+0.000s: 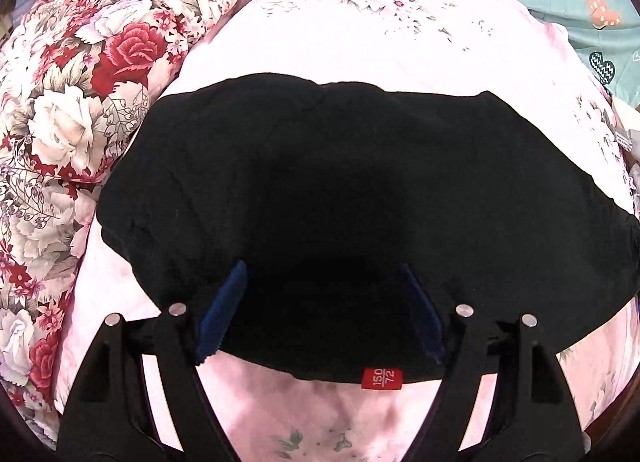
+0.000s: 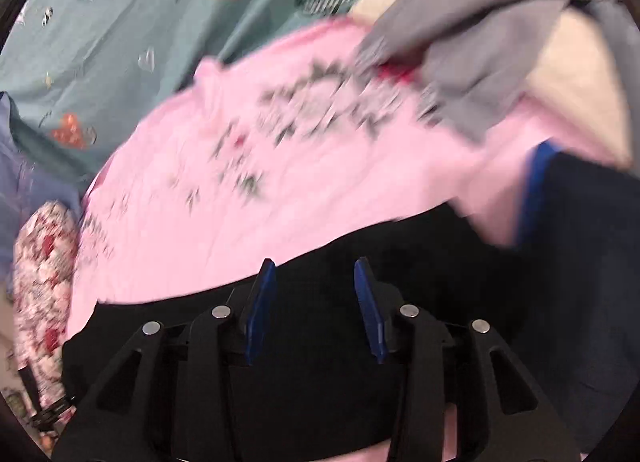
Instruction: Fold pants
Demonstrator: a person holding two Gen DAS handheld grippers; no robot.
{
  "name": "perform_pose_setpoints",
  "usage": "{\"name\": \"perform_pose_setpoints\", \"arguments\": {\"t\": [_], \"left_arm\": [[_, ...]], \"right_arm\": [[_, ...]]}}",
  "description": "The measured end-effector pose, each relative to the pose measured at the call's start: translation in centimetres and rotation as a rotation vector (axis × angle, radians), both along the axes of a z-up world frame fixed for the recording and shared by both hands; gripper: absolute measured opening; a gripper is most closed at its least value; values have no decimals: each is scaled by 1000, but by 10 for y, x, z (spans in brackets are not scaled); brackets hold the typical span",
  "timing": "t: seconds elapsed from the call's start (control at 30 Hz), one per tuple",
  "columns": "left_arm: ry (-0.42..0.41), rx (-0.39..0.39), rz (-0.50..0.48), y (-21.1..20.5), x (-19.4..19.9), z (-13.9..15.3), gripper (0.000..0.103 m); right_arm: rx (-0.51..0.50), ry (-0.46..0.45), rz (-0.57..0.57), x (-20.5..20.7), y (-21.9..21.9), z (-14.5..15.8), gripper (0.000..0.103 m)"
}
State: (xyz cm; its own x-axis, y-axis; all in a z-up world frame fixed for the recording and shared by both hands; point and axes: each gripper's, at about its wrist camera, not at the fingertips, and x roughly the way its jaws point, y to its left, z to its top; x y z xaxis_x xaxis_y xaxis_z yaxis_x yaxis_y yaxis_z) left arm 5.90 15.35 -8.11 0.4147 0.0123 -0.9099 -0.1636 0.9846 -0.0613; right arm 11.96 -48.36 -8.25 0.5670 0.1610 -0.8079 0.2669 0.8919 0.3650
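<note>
Pants (image 1: 360,198), black, lay long-axis crosswise on pink quilt (image 1: 400,42), directly under left gripper (image 1: 320,310), wide open, empty; right gripper (image 2: 316,310) half-open, empty, over their edge.

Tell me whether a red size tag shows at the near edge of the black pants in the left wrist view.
Yes: a red size tag sticks out from the near hem of the black pants, over the pink bedsheet.

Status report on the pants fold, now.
Left gripper open, over black pants, near red size tag. Right gripper open, nothing between fingers. Pants bunched on pink sheet. Grey garment off to side, not blocking.
</note>
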Motion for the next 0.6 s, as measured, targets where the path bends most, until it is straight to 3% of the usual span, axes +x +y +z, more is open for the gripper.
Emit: {"name": "perform_pose_setpoints", "arguments": {"t": [0.03, 0.1, 0.13, 0.17, 0.27, 0.3, 0.37, 0.4, 0.5, 0.6], "left_arm": [[2, 9, 8, 2, 0, -1, 79], [5, 15, 19, 4, 1, -1, 79], [4, 10, 21, 5, -1, 0, 79], [2, 8, 18, 4, -1, 1, 79], [-8, 0, -25, -5, 1, 3, 79], [-12, 1, -39, -9, 6, 2, 79], [-24, 0, -62, -16, 7, 3, 79], [-30, 4, -66, -18, 8, 4, 79], [-39, 20, -73, -20, 3, 3, 79], [-63, 48, -101, -16, -3, 3, 83]], "right_arm": [[-63, 41, -55, 5, -6, -7, 40], [-145, 35, -172, 5, -18, -9, 16], [-82, 24, -241, 1, -20, -8, 17], [-48, 25, -276, -2, -14, -6, 28], [-105, -63, -102, 7, 56, 22, 36], [-141, -98, 27, 14, 99, 34, 45], [-139, -118, 228, 24, 159, 43, 54], [-143, -119, 362, 33, 203, 44, 54], [-200, -115, 597, 52, 293, 39, 54], [-218, -108, 704, 81, 352, 26, 54]]}}
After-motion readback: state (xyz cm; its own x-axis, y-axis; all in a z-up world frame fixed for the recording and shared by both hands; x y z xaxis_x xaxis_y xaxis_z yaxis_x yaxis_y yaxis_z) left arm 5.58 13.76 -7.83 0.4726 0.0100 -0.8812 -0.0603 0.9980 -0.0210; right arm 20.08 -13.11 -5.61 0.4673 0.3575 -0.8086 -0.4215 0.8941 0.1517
